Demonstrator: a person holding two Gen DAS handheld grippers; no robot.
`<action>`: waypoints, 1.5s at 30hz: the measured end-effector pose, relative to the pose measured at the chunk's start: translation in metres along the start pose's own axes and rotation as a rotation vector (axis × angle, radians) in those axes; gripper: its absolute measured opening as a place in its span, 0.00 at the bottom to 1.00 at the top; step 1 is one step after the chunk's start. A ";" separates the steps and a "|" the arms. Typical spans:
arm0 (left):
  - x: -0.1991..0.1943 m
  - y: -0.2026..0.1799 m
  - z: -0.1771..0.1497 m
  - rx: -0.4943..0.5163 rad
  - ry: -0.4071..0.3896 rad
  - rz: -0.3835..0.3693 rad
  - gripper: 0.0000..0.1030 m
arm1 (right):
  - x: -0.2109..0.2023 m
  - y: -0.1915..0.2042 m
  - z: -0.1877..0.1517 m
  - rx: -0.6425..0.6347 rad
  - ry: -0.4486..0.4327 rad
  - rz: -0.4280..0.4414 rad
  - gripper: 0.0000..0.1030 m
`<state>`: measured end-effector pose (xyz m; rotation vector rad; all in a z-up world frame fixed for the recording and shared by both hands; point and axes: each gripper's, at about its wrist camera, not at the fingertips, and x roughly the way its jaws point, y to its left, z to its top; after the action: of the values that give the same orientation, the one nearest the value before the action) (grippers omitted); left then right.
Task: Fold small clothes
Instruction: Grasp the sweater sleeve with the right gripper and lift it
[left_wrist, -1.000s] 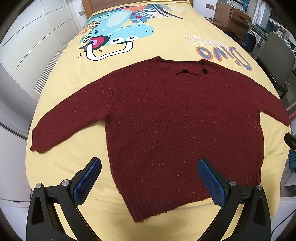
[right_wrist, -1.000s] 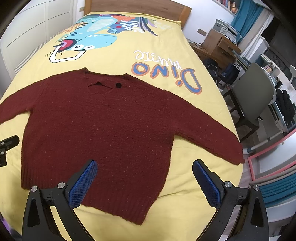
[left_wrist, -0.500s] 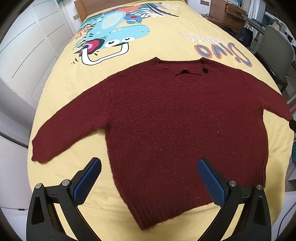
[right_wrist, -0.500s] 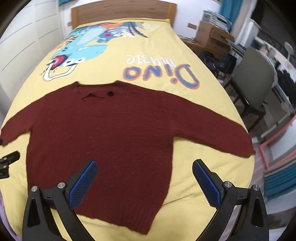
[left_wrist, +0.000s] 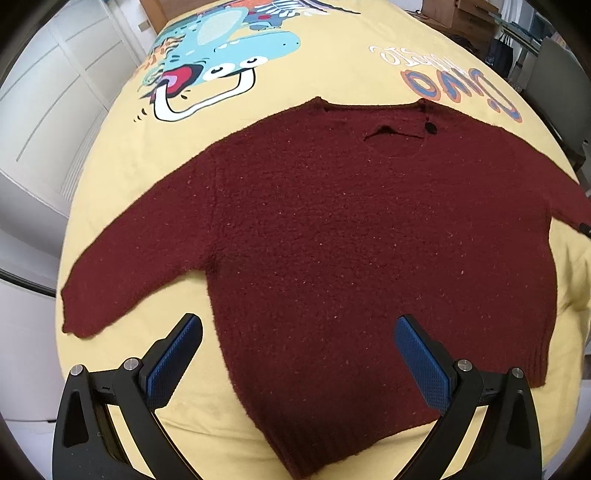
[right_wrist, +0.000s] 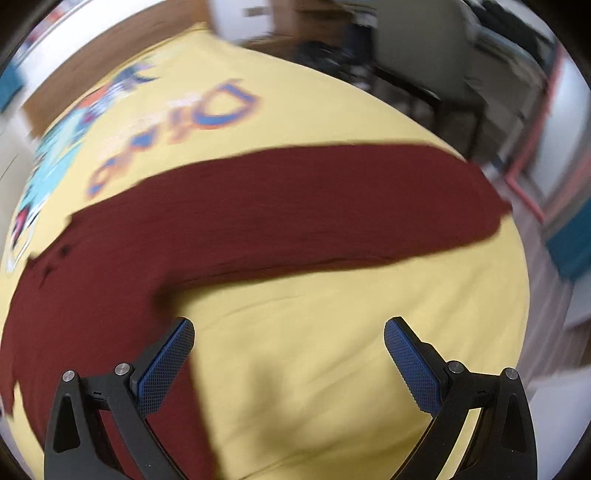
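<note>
Both grippers hang jaws apart, empty — left gripper (left_wrist: 297, 356) over the hem, right gripper (right_wrist: 288, 354) beside the right sleeve (right_wrist: 332, 206). On the yellow bedspread (left_wrist: 122, 177) the maroon sweater (left_wrist: 369, 240) lies flat, unfolded. Likely next: grasping that sleeve — its cuff nears the bed's edge.

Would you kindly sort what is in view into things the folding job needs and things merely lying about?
Belongs to the job:
- maroon sweater, spread flat
- left gripper, jaws open
- right gripper, jaws open
- yellow dinosaur bedspread, the work surface

Just lying about:
- grey chair
- white wardrobe doors
</note>
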<state>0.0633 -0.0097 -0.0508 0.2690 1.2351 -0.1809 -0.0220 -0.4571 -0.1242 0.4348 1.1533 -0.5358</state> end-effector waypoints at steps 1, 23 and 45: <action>0.001 0.001 0.001 -0.007 0.001 -0.007 0.99 | 0.007 -0.011 0.004 0.025 -0.001 -0.014 0.99; 0.033 0.014 0.001 -0.070 0.095 0.012 0.99 | 0.083 -0.154 0.102 0.416 0.157 -0.008 0.38; 0.041 0.050 0.006 -0.098 0.027 -0.047 0.99 | -0.144 0.146 0.124 -0.218 -0.164 0.388 0.14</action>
<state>0.0957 0.0365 -0.0829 0.1580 1.2738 -0.1566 0.1136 -0.3884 0.0610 0.4043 0.9270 -0.1037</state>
